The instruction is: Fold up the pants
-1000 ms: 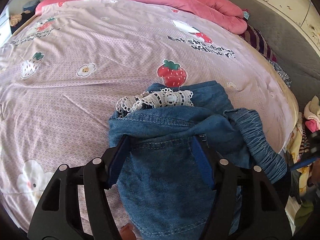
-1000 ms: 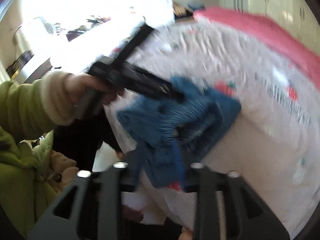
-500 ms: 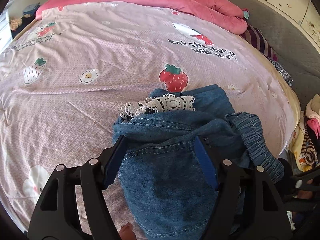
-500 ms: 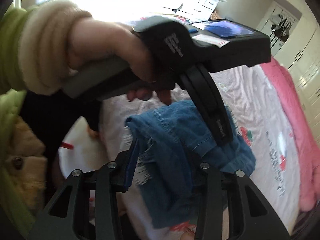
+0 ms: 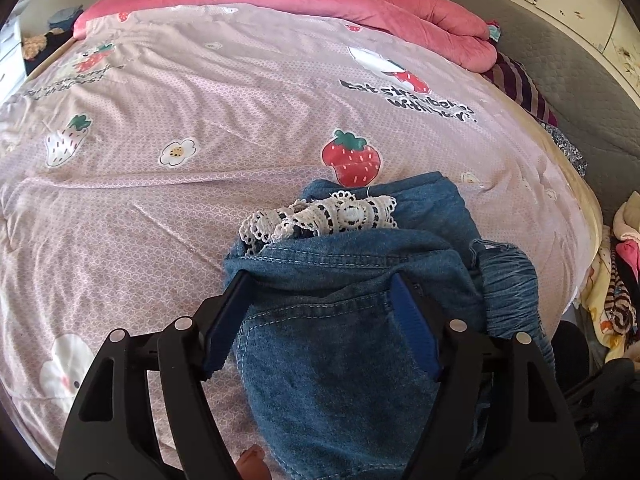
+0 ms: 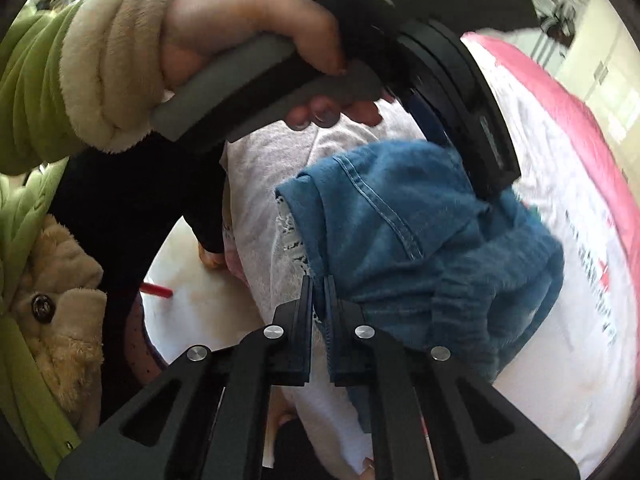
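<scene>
Blue denim pants [image 5: 344, 320] with white lace trim [image 5: 320, 216] lie bunched at the near edge of the bed. My left gripper [image 5: 320, 292] is open, its blue-padded fingers [image 5: 228, 320] straddling the denim and resting on it. In the right wrist view the pants [image 6: 420, 248] show as a crumpled heap, and my right gripper [image 6: 318, 284] is shut on the denim's near edge. The left gripper [image 6: 460, 92], held by a hand, presses on the heap from above.
The pink strawberry-print bedsheet [image 5: 200, 120] spreads out beyond the pants. A folded pink duvet [image 5: 320, 4] lies along the far side. Clothes [image 5: 616, 280] are piled off the bed's right edge. The person's green sleeve [image 6: 36, 112] fills the left of the right wrist view.
My right gripper has closed from open onto the denim's edge. The left gripper has stayed open on the pants, shifting only slightly.
</scene>
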Demonstrator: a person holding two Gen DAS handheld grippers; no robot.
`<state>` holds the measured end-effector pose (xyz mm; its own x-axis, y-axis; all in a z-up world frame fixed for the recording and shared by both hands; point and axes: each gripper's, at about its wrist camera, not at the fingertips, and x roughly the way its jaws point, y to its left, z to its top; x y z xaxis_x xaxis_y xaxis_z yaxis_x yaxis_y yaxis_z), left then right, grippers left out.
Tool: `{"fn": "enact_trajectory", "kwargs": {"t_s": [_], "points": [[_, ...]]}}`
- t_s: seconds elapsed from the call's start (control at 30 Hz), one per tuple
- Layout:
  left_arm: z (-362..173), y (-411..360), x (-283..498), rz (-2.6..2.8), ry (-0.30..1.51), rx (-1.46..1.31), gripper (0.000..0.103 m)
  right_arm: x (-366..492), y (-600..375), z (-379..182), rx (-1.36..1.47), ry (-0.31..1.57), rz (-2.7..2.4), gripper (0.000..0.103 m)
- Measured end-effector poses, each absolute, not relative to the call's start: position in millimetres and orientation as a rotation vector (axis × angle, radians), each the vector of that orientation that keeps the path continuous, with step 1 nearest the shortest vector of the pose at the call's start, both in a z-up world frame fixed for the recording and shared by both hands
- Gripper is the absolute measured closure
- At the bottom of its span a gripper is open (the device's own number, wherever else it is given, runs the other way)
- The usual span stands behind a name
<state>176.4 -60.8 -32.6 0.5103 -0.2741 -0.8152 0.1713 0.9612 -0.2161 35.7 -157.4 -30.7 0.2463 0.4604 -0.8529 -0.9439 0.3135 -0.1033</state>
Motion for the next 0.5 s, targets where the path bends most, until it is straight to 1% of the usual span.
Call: {"fn": "enact_trajectory", "kwargs": {"t_s": [0.1,0.2,0.27,0.37,0.5], "points": [[-32.1,-62.2,175.8,-0.266,0.999,-0.101,0.039,38.4,-160.6,-32.0,-0.676,0.838,1.066,0.098],[-30.6,-62.5,174.5,-0.266,0.991,-0.096,0.039,43.3,-166.4,-27.5,-0.580,0.869,1.064,0.093],[-28.6,-62.4,172.1,-0.265,0.982,-0.095,0.038,46.5,-173.5,-19.8,-0.500,0.882,1.065,0.091],[-23.6,-63.3,166.7,-0.263,0.961,-0.088,0.037,48.5,-184.2,-9.1,-0.405,0.886,1.057,0.090],[-12.8,-65.1,158.2,-0.253,0.921,-0.071,0.036,45.4,-196.5,4.5,-0.348,0.872,1.040,0.089]]}}
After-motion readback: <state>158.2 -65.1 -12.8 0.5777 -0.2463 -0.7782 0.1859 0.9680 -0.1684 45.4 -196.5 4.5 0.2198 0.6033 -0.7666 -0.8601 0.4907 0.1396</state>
